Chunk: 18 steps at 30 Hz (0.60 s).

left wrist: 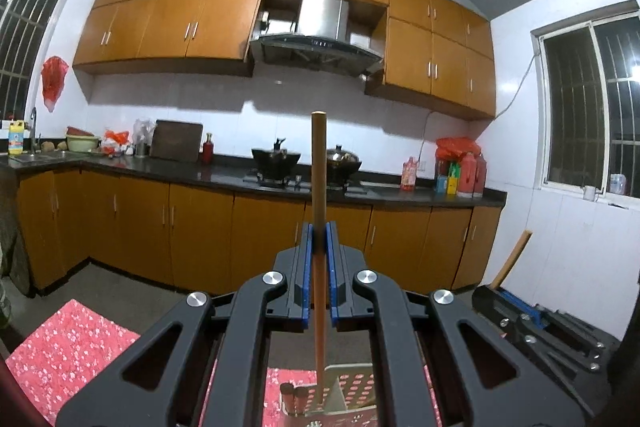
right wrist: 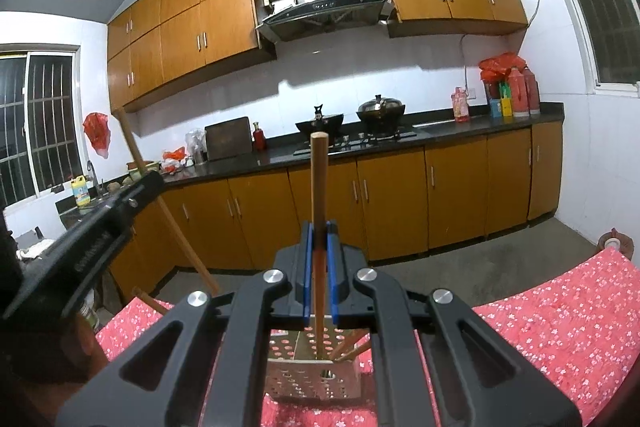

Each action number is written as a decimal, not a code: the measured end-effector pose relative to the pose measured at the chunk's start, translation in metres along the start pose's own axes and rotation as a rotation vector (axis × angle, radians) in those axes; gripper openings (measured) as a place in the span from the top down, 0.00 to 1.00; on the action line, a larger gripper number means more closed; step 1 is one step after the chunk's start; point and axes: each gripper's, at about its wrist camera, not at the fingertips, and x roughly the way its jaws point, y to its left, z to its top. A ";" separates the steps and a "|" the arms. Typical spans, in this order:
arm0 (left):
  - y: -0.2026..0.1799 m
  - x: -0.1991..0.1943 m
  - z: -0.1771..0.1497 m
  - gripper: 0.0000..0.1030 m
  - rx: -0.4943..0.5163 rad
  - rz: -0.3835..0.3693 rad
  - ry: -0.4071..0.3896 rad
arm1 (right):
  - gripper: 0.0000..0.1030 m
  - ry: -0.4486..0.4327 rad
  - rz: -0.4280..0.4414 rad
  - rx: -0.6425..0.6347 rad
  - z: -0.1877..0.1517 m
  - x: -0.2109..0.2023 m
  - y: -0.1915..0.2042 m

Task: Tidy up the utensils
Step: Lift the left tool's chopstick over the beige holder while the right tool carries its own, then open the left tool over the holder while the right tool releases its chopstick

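Note:
My left gripper (left wrist: 319, 239) is shut on a wooden chopstick (left wrist: 319, 167) held upright; its lower end reaches down into a perforated utensil holder (left wrist: 344, 387) on the red cloth. My right gripper (right wrist: 319, 239) is shut on another wooden chopstick (right wrist: 319, 179), also upright, with its lower end inside the perforated holder (right wrist: 304, 379). Other wooden sticks (right wrist: 352, 345) lean in that holder. The left gripper body (right wrist: 92, 227) with its chopstick (right wrist: 160, 199) shows at the left of the right wrist view. The right gripper body (left wrist: 540, 323) shows at the lower right of the left wrist view.
The table wears a red floral cloth (right wrist: 560, 315), also in the left wrist view (left wrist: 68, 343). Beyond is a kitchen counter (left wrist: 224, 169) with woks on a stove (left wrist: 276, 163), bottles (left wrist: 468, 171) and orange cabinets. Windows stand on both side walls.

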 end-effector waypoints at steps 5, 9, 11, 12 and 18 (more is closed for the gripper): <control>0.012 0.002 -0.002 0.88 -0.047 -0.002 0.046 | 0.83 0.008 0.019 -0.002 -0.002 -0.005 0.005; 0.016 -0.008 0.007 0.65 -0.055 0.004 0.019 | 0.79 -0.007 0.023 -0.002 0.001 -0.016 0.008; 0.016 -0.016 0.012 0.65 -0.055 -0.004 0.008 | 0.79 -0.019 0.024 -0.004 0.005 -0.023 0.009; 0.017 -0.021 0.015 0.65 -0.059 -0.009 0.003 | 0.79 -0.026 0.024 -0.005 0.006 -0.027 0.009; 0.036 -0.056 0.026 0.65 -0.104 -0.025 -0.003 | 0.74 -0.063 0.005 -0.012 0.006 -0.074 -0.002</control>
